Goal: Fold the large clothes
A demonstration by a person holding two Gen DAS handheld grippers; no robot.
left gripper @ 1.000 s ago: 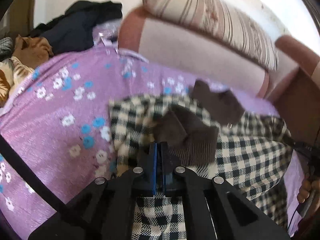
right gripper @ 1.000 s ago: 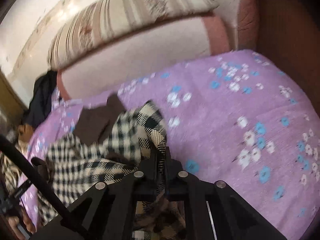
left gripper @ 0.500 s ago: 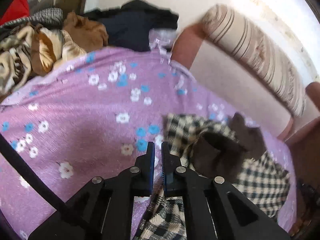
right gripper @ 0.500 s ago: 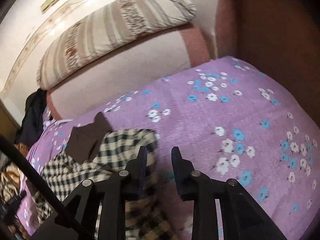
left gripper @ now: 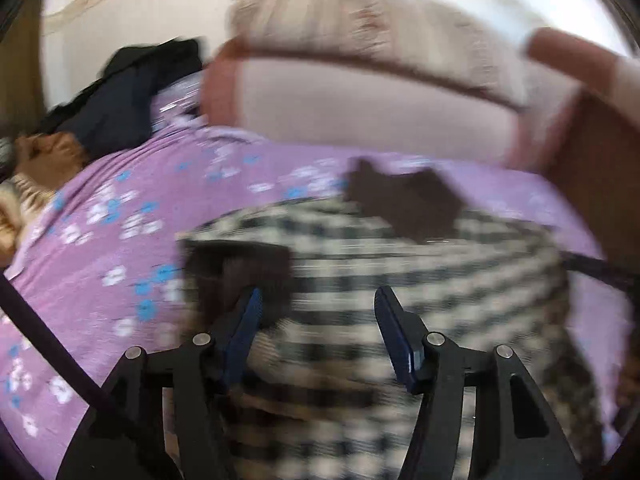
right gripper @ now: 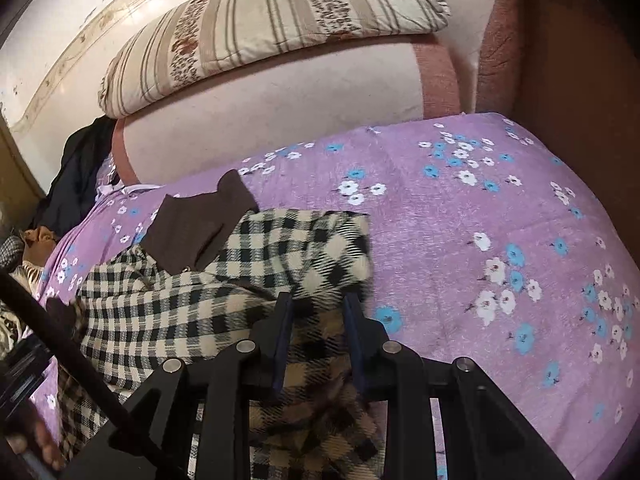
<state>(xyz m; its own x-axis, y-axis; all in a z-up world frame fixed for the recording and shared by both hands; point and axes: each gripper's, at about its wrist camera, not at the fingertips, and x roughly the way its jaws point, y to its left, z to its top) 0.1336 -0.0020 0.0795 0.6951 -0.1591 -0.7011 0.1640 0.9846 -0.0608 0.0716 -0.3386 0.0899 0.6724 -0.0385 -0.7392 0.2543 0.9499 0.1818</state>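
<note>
A black-and-cream checked garment (right gripper: 168,312) with a brown collar (right gripper: 196,224) lies spread on the purple flowered bed cover (right gripper: 480,208). It also fills the blurred left wrist view (left gripper: 380,272), with a brown cuff (left gripper: 236,276) at its left edge. My left gripper (left gripper: 316,308) is open and empty just above the garment, its left finger by the cuff. My right gripper (right gripper: 318,300) is open, its fingers (right gripper: 285,320) standing either side of the garment's folded right edge.
A striped pillow (right gripper: 264,28) lies on the pink sofa back (right gripper: 280,112) behind the bed cover. Dark and brown clothes (left gripper: 120,96) are piled at the far left. A brown armrest (right gripper: 560,80) rises on the right.
Both grippers have opened and let go of the checked garment. The garment now lies flatter and wider on the cover. The left view has swung right, back over it.
</note>
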